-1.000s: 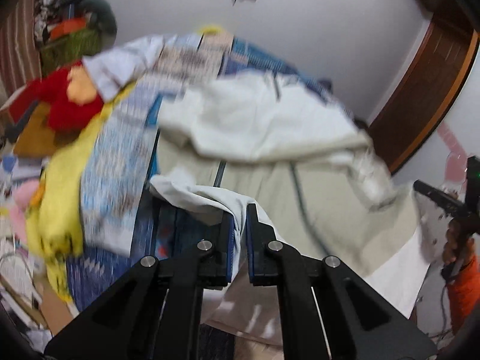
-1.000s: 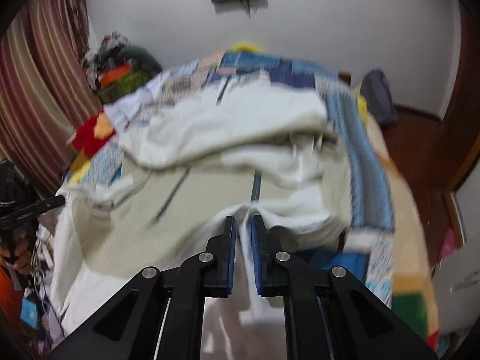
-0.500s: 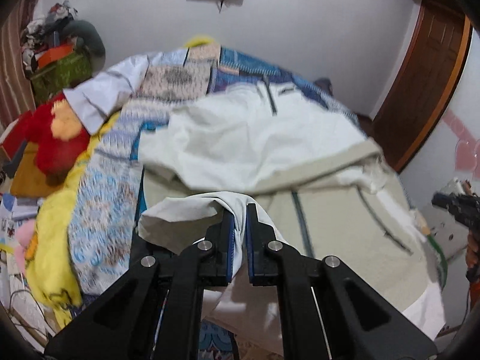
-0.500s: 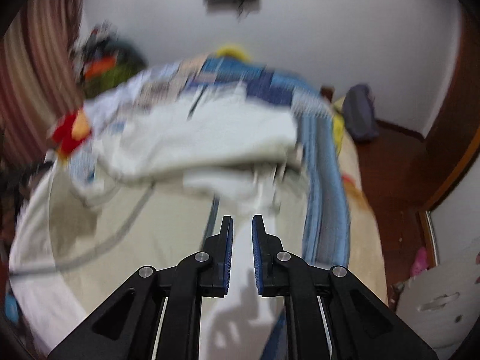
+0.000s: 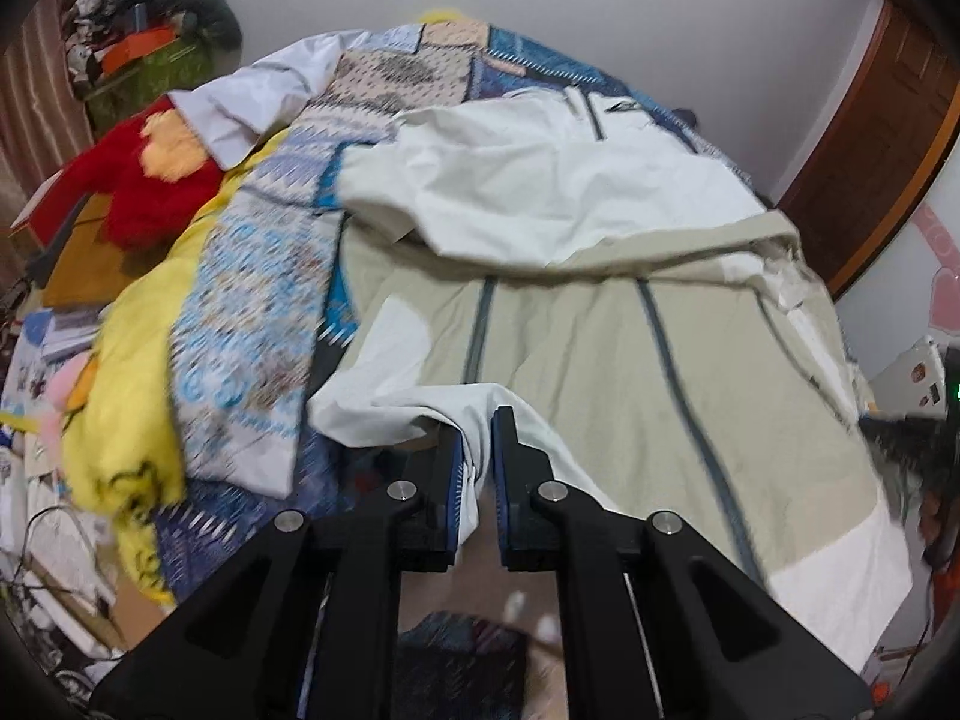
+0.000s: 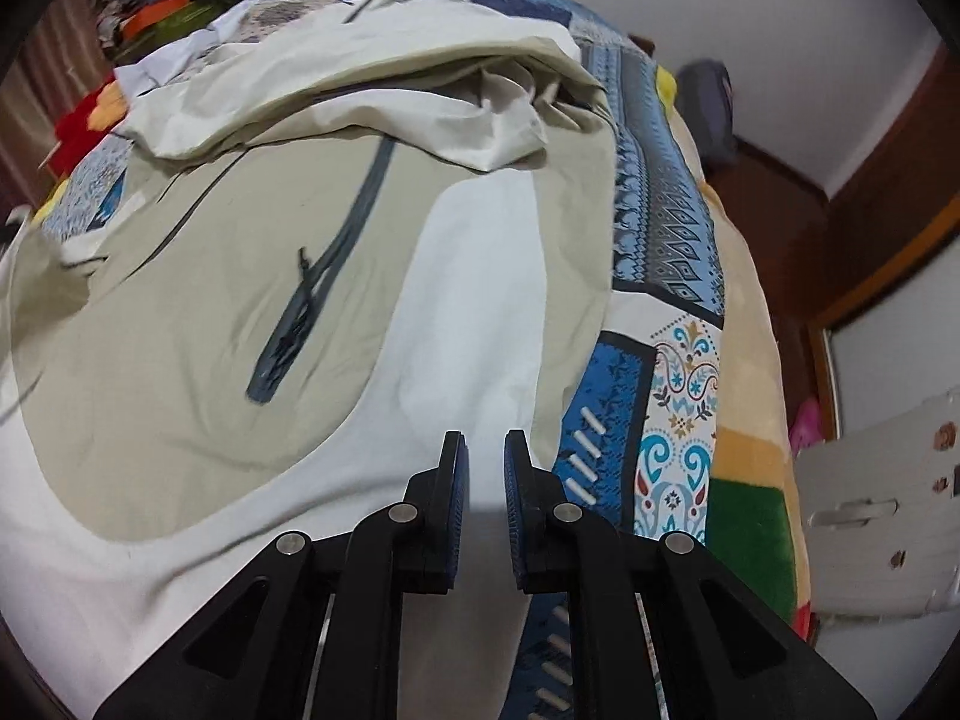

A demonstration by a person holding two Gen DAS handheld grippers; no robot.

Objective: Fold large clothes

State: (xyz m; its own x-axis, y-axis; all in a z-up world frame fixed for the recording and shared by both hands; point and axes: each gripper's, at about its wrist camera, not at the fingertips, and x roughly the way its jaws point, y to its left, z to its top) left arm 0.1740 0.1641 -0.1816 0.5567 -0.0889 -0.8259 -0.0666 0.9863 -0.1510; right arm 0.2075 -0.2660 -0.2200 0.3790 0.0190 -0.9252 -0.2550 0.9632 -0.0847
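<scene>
A large beige and white jacket (image 5: 600, 324) with grey zips lies spread on the bed, its upper part folded down over the body. My left gripper (image 5: 478, 420) is shut on a white edge of the jacket at its near left corner. In the right wrist view the jacket (image 6: 240, 276) fills the left and middle. My right gripper (image 6: 483, 444) stands just above its white panel near the right hem, jaws a narrow gap apart, nothing between them.
A blue patterned quilt (image 6: 660, 228) covers the bed (image 5: 252, 300). A red plush toy (image 5: 150, 180) and a yellow blanket (image 5: 126, 372) lie at the left. A wooden door (image 5: 870, 138) is at the right. Clutter is piled at the far left corner (image 5: 138, 18).
My right gripper has let go of the jacket's hem, which now lies flat on the bed. My left gripper has lowered its held edge toward the bed.
</scene>
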